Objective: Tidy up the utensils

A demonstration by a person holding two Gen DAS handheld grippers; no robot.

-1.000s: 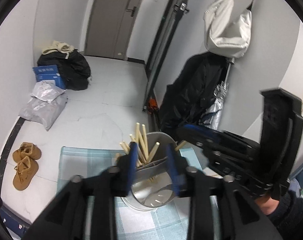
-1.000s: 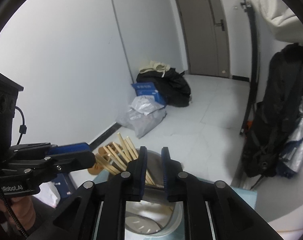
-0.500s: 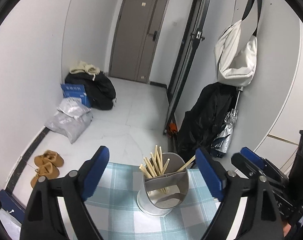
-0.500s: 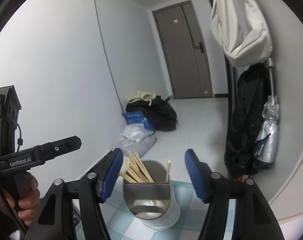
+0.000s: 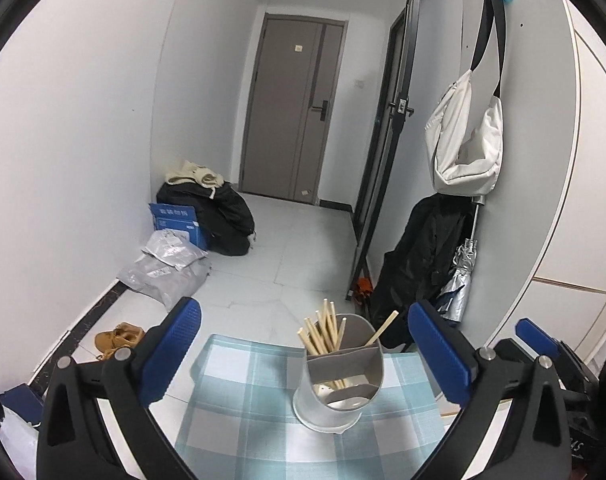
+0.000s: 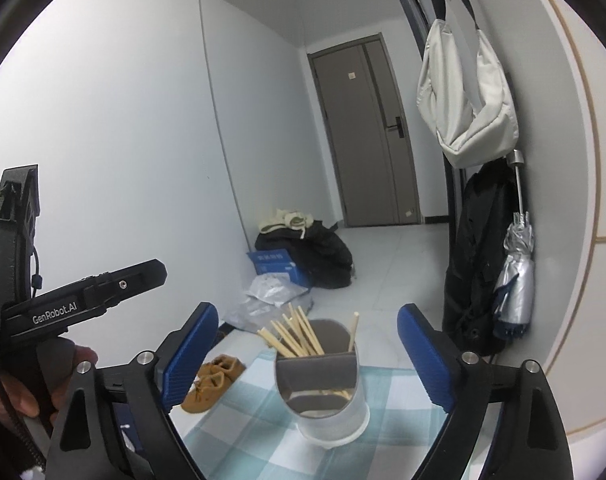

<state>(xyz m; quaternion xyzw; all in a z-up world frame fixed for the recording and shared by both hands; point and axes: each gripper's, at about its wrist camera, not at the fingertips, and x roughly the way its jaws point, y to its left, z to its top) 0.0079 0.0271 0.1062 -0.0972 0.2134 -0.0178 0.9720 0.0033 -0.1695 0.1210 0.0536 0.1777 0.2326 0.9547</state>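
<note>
A grey-and-white utensil holder (image 5: 339, 388) stands on the blue checked tablecloth (image 5: 243, 412). It holds several wooden chopsticks (image 5: 323, 332) in its left compartment and one alone (image 5: 381, 328) in the right. It also shows in the right wrist view (image 6: 323, 392), with the chopsticks (image 6: 295, 334). My left gripper (image 5: 305, 356) is open and empty, its blue pads wide apart, back from the holder. My right gripper (image 6: 307, 360) is open and empty too, likewise back from it.
The table's far edge (image 5: 255, 342) drops to a tiled floor with brown shoes (image 5: 119, 338), grey parcels (image 5: 171, 268) and a blue box (image 5: 177, 220). A black coat (image 5: 427, 256), an umbrella (image 5: 461, 276) and a white bag (image 5: 467, 140) hang on the right wall.
Both grippers were nearly shut right over the holder a second ago. They have since opened wide and drawn back and up, so the holder now stands free between the pads.
</note>
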